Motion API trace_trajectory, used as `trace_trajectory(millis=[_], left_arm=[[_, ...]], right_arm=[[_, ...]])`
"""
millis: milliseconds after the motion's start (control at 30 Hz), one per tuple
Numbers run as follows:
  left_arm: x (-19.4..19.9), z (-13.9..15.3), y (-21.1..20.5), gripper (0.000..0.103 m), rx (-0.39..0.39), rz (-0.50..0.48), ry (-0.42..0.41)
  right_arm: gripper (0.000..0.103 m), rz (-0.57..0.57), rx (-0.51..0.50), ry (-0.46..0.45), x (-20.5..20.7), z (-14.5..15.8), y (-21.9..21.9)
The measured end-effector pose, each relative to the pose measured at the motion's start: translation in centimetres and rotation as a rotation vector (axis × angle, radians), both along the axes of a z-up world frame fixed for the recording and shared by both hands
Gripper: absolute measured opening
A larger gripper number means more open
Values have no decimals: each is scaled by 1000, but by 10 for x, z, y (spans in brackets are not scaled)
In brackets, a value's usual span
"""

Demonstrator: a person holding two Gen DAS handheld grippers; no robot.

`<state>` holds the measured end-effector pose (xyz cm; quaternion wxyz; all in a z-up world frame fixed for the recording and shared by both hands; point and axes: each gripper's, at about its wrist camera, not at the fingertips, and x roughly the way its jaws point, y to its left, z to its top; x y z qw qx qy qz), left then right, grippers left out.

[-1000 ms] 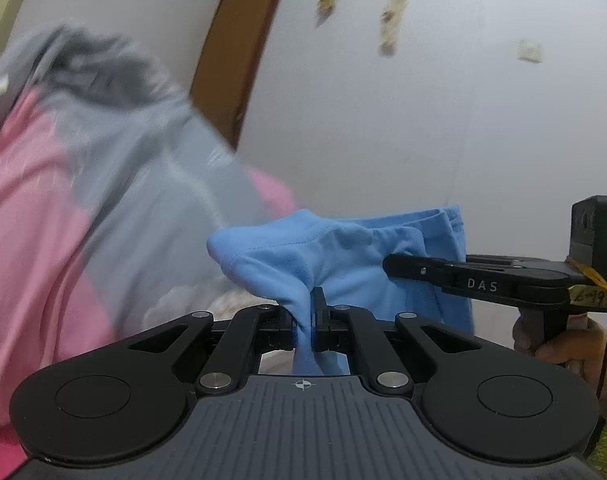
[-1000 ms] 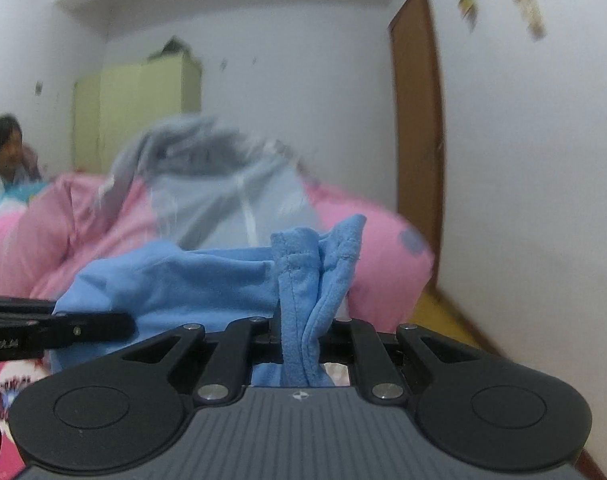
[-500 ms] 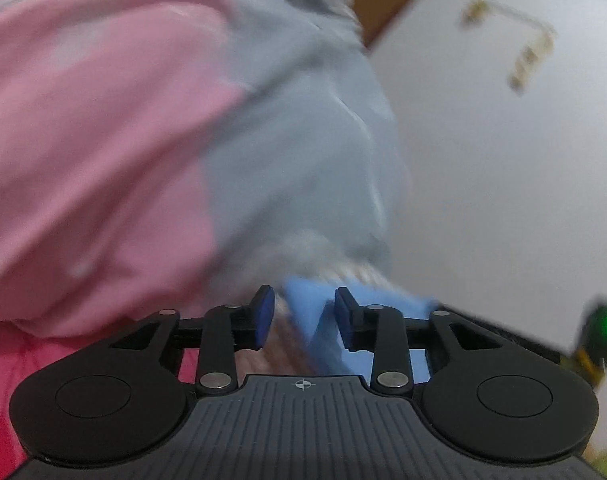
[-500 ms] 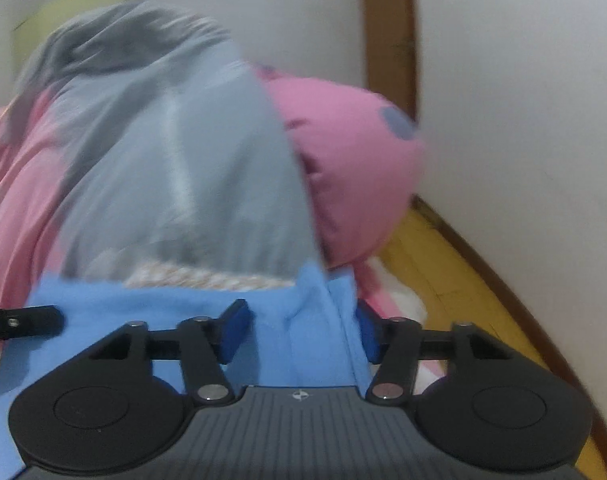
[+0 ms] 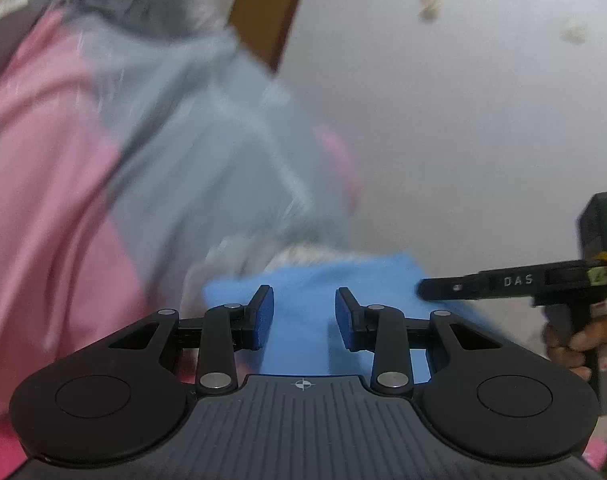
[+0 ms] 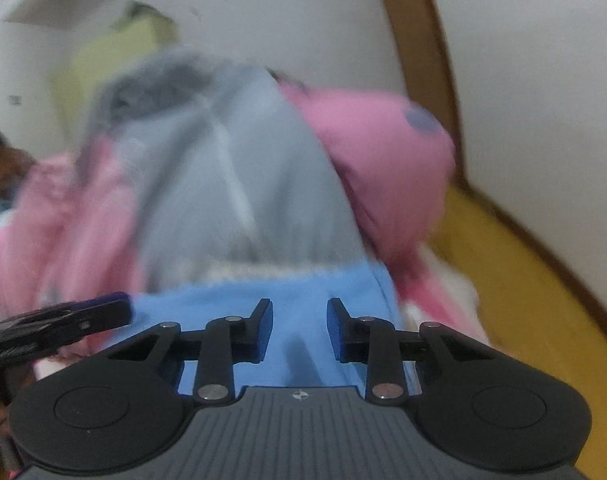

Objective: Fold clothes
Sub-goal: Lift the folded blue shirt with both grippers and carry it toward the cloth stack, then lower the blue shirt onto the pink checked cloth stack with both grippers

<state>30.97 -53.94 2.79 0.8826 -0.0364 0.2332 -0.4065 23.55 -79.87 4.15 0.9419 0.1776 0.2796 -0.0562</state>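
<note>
Blue garment [image 5: 303, 308] lies flat beneath both spread tongs, left [image 5: 304, 317] and right [image 6: 299, 326].

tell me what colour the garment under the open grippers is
Light blue garment, plain with no visible pattern; the right wrist view shows it best.

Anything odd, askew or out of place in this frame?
Nothing stands out. The blue garment lies flat below both open grippers, left and right, beside a loose heap of grey clothing. The frames are motion-blurred, so fine creases can't be judged.
</note>
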Motion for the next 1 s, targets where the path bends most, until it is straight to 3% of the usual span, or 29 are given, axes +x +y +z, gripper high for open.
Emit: trace_trajectory(millis=[67, 200, 300, 400, 467, 533, 633, 833, 1000], left_arm=[[9, -7, -5, 33, 10, 49, 33], [15, 1, 18, 37, -74, 126, 76], [9, 9, 31, 39, -54, 143, 44], [-4, 17, 46, 40, -26, 108, 57], [-19, 22, 58, 43, -19, 47, 100], [-34, 18, 69, 48, -43, -31, 176], [-49, 12, 72, 51, -56, -101, 275], [-73, -2, 67, 51, -57, -193, 456], [-60, -15, 65, 51, -77, -141, 558]], right_arm=[[29, -13, 30, 9, -8, -2, -6], [29, -218, 44, -34, -58, 5, -37], [30, -372, 54, -66, -95, 10, -61], [31, -444, 191, -96, -152, 8, -79], [34, -438, 351, -124, -191, -2, -82], [43, -417, 502, -146, -226, -15, -81], [45, -375, 648, -141, -260, -37, -66], [56, -340, 755, -85, -268, -60, -40], [57, -326, 776, -54, -245, -65, -33]])
